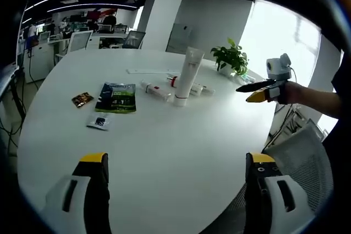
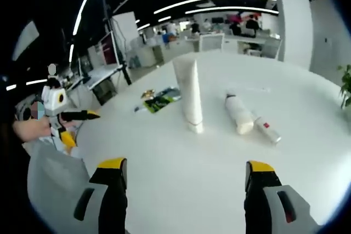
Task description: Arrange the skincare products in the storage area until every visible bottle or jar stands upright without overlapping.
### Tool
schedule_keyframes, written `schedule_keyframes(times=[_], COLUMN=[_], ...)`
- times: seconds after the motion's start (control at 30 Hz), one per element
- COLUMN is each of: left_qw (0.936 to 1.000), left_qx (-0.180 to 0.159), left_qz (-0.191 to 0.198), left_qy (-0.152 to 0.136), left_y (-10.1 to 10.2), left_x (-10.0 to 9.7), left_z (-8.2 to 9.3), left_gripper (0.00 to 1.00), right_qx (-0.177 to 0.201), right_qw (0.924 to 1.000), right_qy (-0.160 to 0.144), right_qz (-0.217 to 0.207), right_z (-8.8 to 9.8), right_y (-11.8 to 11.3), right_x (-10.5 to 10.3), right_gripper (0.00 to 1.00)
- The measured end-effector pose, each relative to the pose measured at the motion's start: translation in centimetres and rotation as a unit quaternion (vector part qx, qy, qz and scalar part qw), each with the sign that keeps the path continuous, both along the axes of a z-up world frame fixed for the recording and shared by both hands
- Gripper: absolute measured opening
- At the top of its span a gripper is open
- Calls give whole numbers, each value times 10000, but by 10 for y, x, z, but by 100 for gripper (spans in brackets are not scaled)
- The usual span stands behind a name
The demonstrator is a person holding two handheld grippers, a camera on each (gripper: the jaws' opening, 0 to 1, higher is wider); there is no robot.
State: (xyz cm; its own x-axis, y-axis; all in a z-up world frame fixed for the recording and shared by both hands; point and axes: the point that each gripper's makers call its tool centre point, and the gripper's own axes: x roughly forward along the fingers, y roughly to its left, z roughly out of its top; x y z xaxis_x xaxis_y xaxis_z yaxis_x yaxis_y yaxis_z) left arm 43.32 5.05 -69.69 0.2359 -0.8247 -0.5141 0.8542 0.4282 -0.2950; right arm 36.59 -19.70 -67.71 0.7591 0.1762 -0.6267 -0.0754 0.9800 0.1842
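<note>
White round bench (image 1: 164, 152): my left hand-held gripper (image 1: 178, 176) released, empty. Far centre, a tall tube (image 1: 186, 78) stands upright beside lying bottles (image 1: 155, 90); sachets (image 1: 116, 97) lie left. My right hand-held gripper (image 2: 186, 182) released; the bottle (image 2: 238, 114) lies right of the tube.

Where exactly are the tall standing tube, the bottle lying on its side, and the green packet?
Standing white tube (image 2: 188, 94), right gripper view: middle of its body.
Lying white bottle (image 2: 238, 114), right gripper view: middle of its side.
Green packet (image 1: 117, 96), left gripper view: centre of its face.
</note>
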Motion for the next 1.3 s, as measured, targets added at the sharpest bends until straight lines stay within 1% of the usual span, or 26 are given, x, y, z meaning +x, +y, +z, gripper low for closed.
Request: schedule_keyframes(times=[0.03, 0.13, 0.33, 0.4, 0.47, 0.57, 0.63, 0.73, 0.77, 0.83, 0.93, 1.07, 1.2, 1.3], left_qw=[10000, 10000, 10000, 10000, 9999, 9998, 9998, 9996, 9996, 9995, 9994, 9994, 9993, 9992], left_qx=[7, -14, -34, -34, -54, -94, -103, -116, -114, -111, -110, -97, -95, -65], left_qz=[-2, 11, 16, 25, 74, 119, 135, 185, 199, 231, 251, 247, 265, 274], left_qy=[3, 47, 69, 81, 104, 118, 122, 156, 165, 201, 230, 233, 257, 290], left_y=[0, -2, -4, -4, -3, -4, -3, -1, -1, 1, 1, 2, 2, 3], left_x=[0, 0, 3, 5, 9, 11, 11, 12, 11, 11, 10, 11, 14, 16], left_z=[-1, -2, -6, -8, -10, -9, -9, -12, -12, -13, -14, -14, -15, -19], left_gripper=[98, 98, 98, 98, 98, 98, 98, 98, 98, 97, 98, 97, 97, 97], right_qx=[32, -30, 14, -14, -98, -116, -186, -265, -417, -522, -633, -721, -775, -811], right_qw=[9999, 9998, 9995, 9995, 9989, 9986, 9984, 9978, 9971, 9956, 9941, 9933, 9932, 9924], right_qy=[95, 197, 326, 305, 463, 521, 537, 606, 597, 732, 826, 834, 802, 858], right_qz=[18, 39, -12, -18, -25, -10, 31, 91, 216, 266, 310, 342, 325, 357], right_z=[-2, -5, -9, -11, -20, -25, -26, -31, -33, -38, -45, -46, -45, -49], right_y=[-1, -6, -18, -21, -27, -31, -34, -39, -41, -45, -51, -58, -63, -66], right_x=[2, 8, 25, 31, 35, 43, 48, 55, 58, 60, 66, 76, 91, 99], right_gripper=[87, 86, 81, 79, 77, 75, 72, 71, 71, 69, 68, 63, 63, 61])
